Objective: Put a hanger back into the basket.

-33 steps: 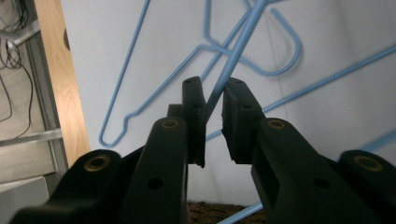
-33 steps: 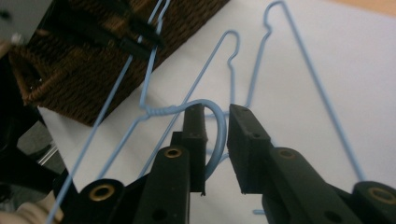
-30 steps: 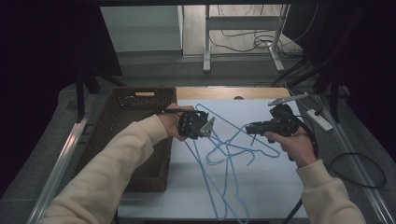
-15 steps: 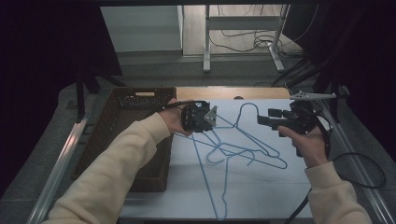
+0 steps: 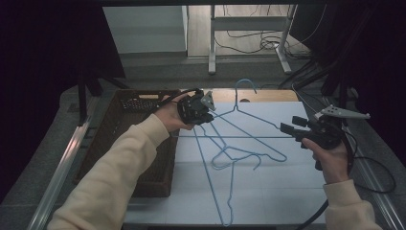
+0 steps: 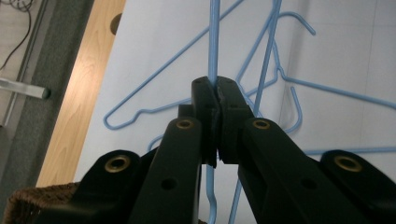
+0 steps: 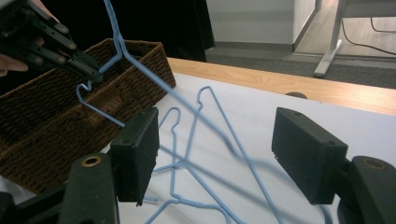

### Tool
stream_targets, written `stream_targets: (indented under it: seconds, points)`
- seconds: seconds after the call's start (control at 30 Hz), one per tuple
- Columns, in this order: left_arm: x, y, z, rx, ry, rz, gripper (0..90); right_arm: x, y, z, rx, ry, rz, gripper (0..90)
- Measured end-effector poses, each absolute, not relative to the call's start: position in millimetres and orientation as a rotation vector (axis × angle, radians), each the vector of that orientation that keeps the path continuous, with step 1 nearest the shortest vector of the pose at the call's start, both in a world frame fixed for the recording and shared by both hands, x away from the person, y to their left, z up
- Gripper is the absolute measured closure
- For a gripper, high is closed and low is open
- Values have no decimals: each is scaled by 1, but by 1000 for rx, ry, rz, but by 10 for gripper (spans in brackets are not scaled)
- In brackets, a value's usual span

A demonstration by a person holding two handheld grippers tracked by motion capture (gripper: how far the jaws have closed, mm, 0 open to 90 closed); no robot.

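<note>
No legible text, labels, brands, numbers or signs anywhere; nothing readable near either set of fingers.

The table (image 5: pixel 268 201) carries a white sheet, with a strip of pale wood (image 5: pixel 258 96) bare along its far edge. Beyond it the floor is grey carpet (image 5: pixel 158 72), then lighter wooden boards (image 5: pixel 196 28) farther back, where loose black cables (image 5: pixel 244 40) trail around the white metal legs of a stand (image 5: pixel 211 43). A white panel (image 5: pixel 143 28) stands at the rear left. Dark curtains (image 5: pixel 43 62) hang at both sides, leaving the room dim.
</note>
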State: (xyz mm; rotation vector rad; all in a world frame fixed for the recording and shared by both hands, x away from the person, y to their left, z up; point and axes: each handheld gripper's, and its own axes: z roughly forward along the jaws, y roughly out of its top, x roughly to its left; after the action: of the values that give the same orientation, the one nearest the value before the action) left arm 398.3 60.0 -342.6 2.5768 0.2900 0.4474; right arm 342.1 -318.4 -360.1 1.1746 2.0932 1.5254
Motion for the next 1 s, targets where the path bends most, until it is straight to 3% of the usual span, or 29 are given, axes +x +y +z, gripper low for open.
stream_targets:
  seconds: [1.0]
  points:
    - [390, 105, -301, 2315, 629, 442, 882, 325, -339, -434, 1254, 2119, 1529, 329]
